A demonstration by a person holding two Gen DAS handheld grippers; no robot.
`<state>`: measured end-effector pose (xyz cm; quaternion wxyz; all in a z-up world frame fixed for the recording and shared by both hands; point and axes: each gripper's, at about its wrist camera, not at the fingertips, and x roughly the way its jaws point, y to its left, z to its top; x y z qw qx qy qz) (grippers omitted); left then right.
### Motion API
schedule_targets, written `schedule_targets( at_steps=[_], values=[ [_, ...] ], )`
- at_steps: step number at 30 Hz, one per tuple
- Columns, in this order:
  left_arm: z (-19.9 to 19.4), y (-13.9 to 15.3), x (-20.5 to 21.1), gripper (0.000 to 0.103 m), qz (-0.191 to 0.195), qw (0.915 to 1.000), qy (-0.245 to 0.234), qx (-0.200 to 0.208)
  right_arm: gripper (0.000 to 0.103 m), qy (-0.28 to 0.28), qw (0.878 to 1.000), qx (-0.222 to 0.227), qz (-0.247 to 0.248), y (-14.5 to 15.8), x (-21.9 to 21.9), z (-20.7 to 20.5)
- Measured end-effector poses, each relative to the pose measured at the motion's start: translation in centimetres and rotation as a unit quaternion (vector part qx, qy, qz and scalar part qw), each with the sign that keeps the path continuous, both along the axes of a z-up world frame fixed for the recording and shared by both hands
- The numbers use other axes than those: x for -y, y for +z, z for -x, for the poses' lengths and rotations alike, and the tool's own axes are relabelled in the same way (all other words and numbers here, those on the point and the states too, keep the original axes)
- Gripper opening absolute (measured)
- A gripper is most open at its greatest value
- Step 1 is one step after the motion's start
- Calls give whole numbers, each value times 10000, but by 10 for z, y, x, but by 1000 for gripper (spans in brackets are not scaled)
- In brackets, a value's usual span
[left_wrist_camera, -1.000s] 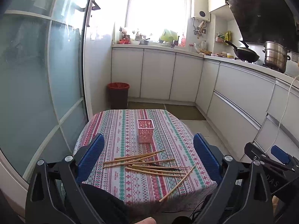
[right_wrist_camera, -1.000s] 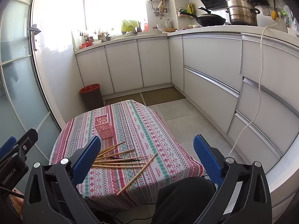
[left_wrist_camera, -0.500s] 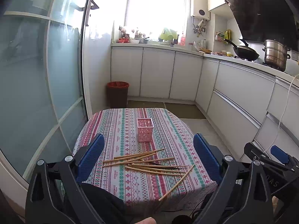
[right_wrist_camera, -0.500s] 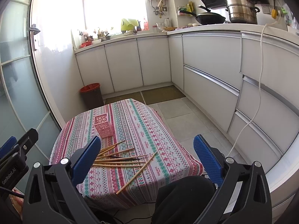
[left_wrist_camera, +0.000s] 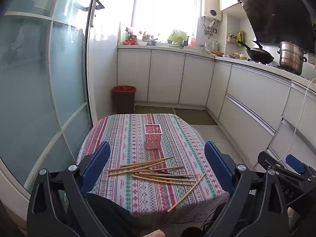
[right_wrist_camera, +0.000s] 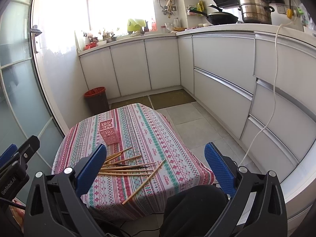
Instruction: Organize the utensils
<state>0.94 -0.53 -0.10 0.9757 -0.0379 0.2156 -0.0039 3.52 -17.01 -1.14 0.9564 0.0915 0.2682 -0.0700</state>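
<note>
We saw the basket (left_wrist_camera: pixel 153 139) standing on the table (left_wrist_camera: pixel 126 185), behind the scattered chopsticks (left_wrist_camera: pixel 156 171), which lay nearer us. Beyond the table's far left corner, on the floor, stood a bin (left_wrist_camera: pixel 124 98) before the cabinets (left_wrist_camera: pixel 165 77).

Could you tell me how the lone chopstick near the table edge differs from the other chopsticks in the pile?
The lone chopstick lies diagonally, its near end overhanging the table edge; the pile lies roughly crosswise, fully on the cloth. The lone one crosses only the pile's right end, while the piled chopsticks overlap. All look like pale wood.
</note>
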Motion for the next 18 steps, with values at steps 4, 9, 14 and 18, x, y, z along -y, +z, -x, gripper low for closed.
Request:
schedule_targets(
  at_steps=[4, 9, 14, 18],
  values=[
    [1, 0, -1, 92, 15, 10000, -3, -22, 97, -1, 10000, -4, -2, 0, 0, 0],
    [0, 0, -1, 92, 9, 10000, -3, -25, 97, 10, 10000, -11, -7, -1, 0, 0],
    [0, 0, -1, 92, 10, 10000, -3, -23, 97, 11, 10000, -13, -12, -1, 0, 1],
    [0, 0, -1, 92, 15, 10000, -8, -34, 97, 16, 10000, -21, -19, -2, 0, 1]
  ],
)
